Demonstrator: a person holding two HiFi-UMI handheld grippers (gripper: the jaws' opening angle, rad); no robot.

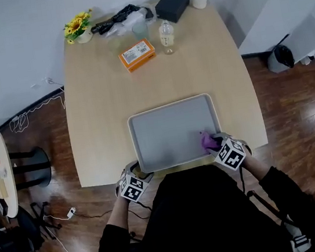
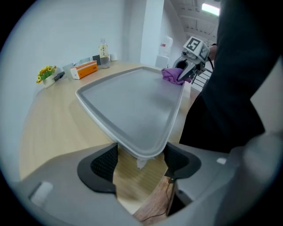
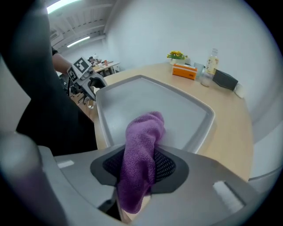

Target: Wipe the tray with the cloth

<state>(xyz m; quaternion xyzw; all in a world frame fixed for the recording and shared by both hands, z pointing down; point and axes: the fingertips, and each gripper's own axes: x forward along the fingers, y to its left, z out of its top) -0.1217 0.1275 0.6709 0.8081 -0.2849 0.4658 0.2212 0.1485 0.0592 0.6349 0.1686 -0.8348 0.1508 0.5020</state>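
Wiping stage: right gripper (image 3: 141, 167) clamps the purple cloth (image 3: 143, 132) on the tray (image 1: 169, 102), lower right. Left gripper (image 2: 139, 161) pinches its corner. Next, a sweep across.

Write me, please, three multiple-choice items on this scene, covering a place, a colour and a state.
1. Where on the grey rectangular tray does the purple cloth sit? A) near right corner B) far left corner C) centre
2. What colour is the flat box left of the clear plastic bottle? A) blue B) orange C) green
3. The right claw is: A) open, empty B) shut on the cloth C) out of view
Answers: 1 A, the head view shows it there; 2 B, plainly orange; 3 B, it pinches the cloth.
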